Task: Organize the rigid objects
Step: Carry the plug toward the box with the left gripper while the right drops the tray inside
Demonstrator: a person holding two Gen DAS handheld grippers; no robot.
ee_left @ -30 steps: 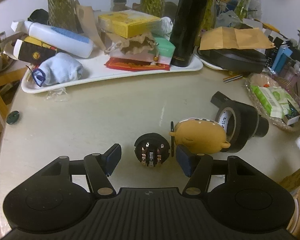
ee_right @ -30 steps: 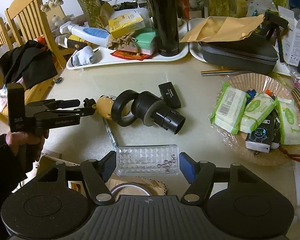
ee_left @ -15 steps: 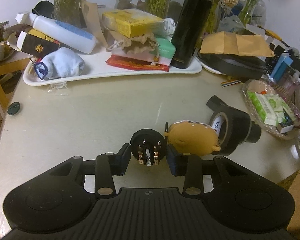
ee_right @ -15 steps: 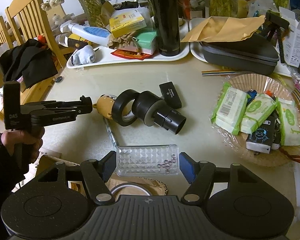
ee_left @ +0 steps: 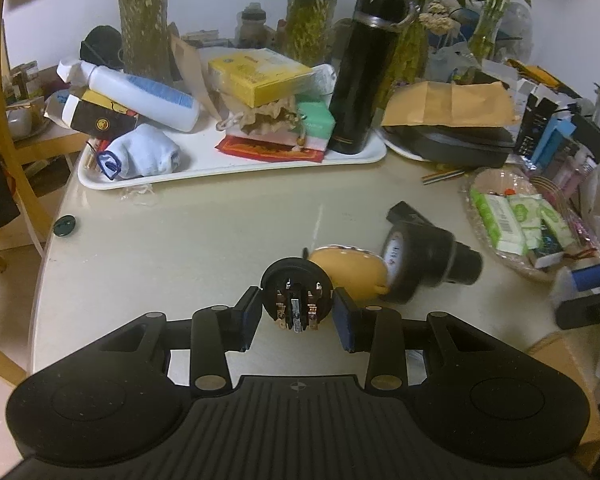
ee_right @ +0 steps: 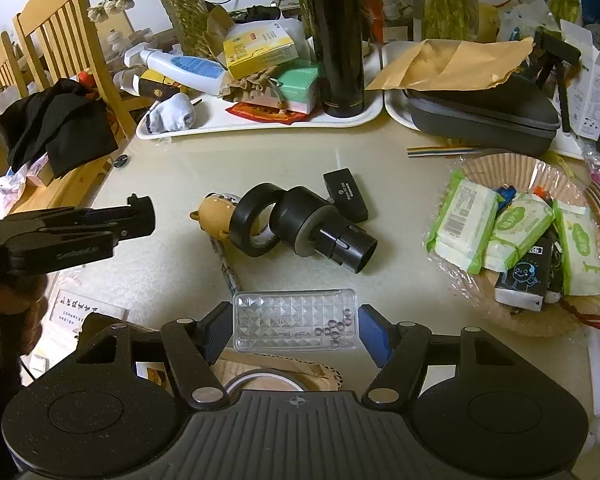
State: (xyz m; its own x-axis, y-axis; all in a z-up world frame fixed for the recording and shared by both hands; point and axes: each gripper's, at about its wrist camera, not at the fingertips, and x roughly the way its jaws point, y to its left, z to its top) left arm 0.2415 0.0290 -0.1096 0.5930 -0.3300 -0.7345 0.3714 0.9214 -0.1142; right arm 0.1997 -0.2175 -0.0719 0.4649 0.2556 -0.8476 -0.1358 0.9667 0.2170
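Note:
My left gripper (ee_left: 296, 310) is shut on a round black connector (ee_left: 296, 294) with metal terminals, held clear above the beige table (ee_left: 220, 240). From the side, the right wrist view shows the left gripper (ee_right: 140, 216) in a person's hand, left of a tan toy figure (ee_right: 216, 216). The toy leans on a black tape roll (ee_right: 256, 220) and a black cylindrical adapter (ee_right: 324, 228). My right gripper (ee_right: 294, 332) is shut on a clear faceted plastic case (ee_right: 292, 320) with small beads inside, at the table's near edge.
A white tray (ee_left: 236, 168) at the back holds a black flask (ee_left: 356, 72), boxes and a bottle. A basket of wipe packs (ee_right: 520, 240) stands at the right, a dark zip case (ee_right: 484, 116) behind it. A small black box (ee_right: 346, 194) lies by the adapter. A wooden chair (ee_right: 60, 40) stands left.
The left jaws closed on the black connector and lifted it off the table, away from the toy. The right gripper and its clear case stayed still.

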